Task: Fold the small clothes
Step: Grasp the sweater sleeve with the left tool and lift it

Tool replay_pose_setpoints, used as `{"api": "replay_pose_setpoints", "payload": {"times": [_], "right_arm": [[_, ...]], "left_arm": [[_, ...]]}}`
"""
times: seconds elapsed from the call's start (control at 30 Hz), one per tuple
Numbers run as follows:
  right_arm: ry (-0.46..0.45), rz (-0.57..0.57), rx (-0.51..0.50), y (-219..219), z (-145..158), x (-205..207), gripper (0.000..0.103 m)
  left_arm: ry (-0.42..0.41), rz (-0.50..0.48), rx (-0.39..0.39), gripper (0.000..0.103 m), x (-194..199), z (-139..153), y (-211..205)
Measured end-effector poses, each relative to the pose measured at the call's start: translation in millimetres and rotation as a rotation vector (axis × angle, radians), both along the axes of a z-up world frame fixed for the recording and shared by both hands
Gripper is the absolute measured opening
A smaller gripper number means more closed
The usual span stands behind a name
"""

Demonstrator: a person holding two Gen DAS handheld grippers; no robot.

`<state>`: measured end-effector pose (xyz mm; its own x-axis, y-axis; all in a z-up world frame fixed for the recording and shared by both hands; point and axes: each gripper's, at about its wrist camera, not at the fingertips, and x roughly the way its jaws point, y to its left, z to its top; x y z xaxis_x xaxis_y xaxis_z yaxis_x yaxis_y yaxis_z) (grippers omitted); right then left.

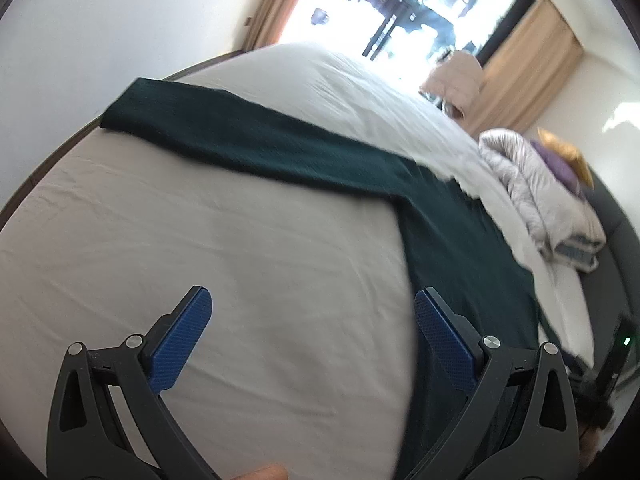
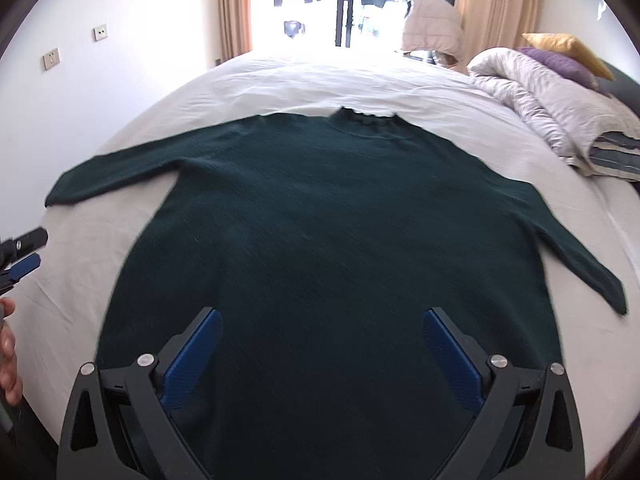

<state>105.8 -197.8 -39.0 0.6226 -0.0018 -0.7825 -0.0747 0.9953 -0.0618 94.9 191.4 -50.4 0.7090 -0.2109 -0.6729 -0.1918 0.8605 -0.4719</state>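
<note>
A dark green sweater (image 2: pixel 332 216) lies flat on the white bed sheet (image 2: pixel 280 80), collar away from me and both sleeves spread out to the sides. My right gripper (image 2: pixel 322 330) hovers open over the sweater's lower body, nothing between its blue pads (image 2: pixel 192 360). In the left wrist view the same sweater (image 1: pixel 280 144) shows its left sleeve stretched toward the bed edge. My left gripper (image 1: pixel 312 312) is open above bare sheet (image 1: pixel 200 240), just left of the sweater's side. The left gripper (image 2: pixel 24 256) also shows at the right wrist view's left edge.
A bundled grey duvet (image 2: pixel 552 100) with purple and yellow pillows (image 2: pixel 560 56) lies at the bed's right side. Beyond the bed is a bright window (image 2: pixel 340 4) with beige curtains. A person's hand (image 2: pixel 8 356) is at the left edge. Wall sockets (image 2: pixel 52 58) are on the left wall.
</note>
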Motion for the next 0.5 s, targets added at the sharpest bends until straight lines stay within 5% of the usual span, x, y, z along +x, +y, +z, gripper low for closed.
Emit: {"api": "replay_pose_setpoints", "payload": {"times": [0.27,0.5], "right_arm": [[0.018,0.066,0.107,21,-14,46,0.086],[0.057,0.1,0.151,30,-36,65,0.071]], "left_arm": [[-0.04,0.294,-0.379,0.102,59,-39,151],[-0.045,0.319,-0.491,0.102,111,-47,181]]}}
